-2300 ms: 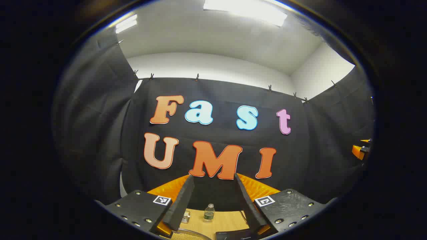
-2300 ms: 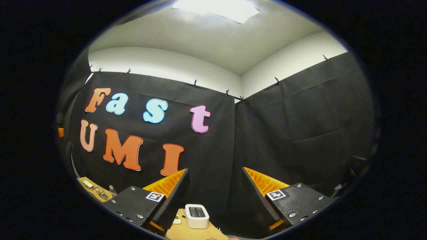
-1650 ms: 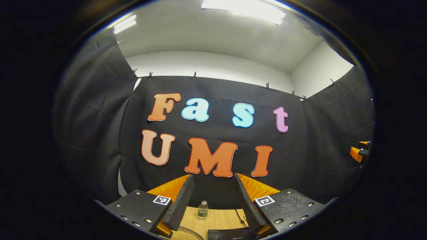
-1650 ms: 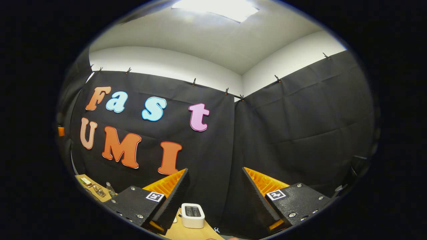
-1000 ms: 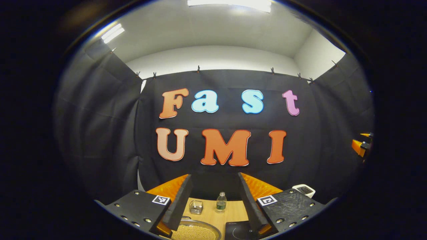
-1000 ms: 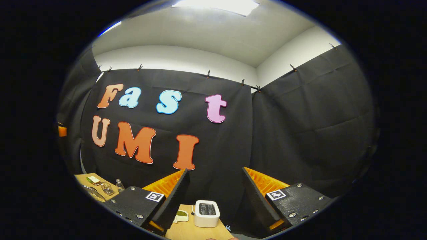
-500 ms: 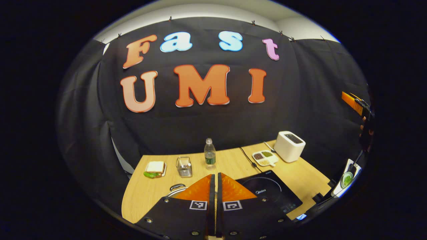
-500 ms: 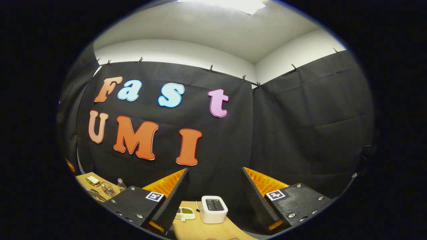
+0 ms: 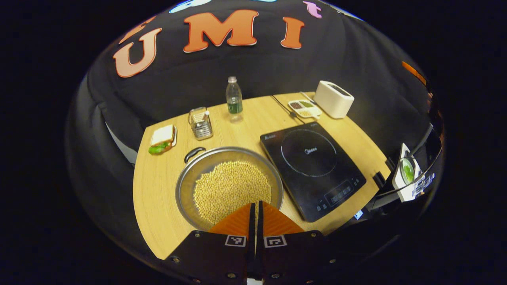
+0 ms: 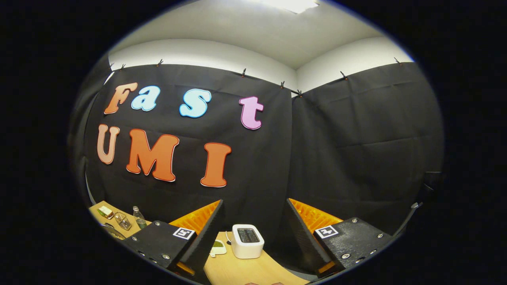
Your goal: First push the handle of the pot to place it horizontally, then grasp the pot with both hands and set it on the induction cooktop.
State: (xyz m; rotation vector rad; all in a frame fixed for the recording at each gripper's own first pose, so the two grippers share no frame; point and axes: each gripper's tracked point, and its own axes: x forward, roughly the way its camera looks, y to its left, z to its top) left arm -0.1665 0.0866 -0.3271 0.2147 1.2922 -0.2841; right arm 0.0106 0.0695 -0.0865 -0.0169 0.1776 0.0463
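The left tongs hover closed above the pot of beans, likely readied to push its handle. The pot sits on the table beside the cooktop. The right tongs wait open, aimed high.

In my left gripper view the pot sits low in the centre of the frame, a wide, shallow metal pan full of pale yellow beans, its dark loop handle at the upper-left rim. Just right of it lies the flat black induction cooktop, bare on top.
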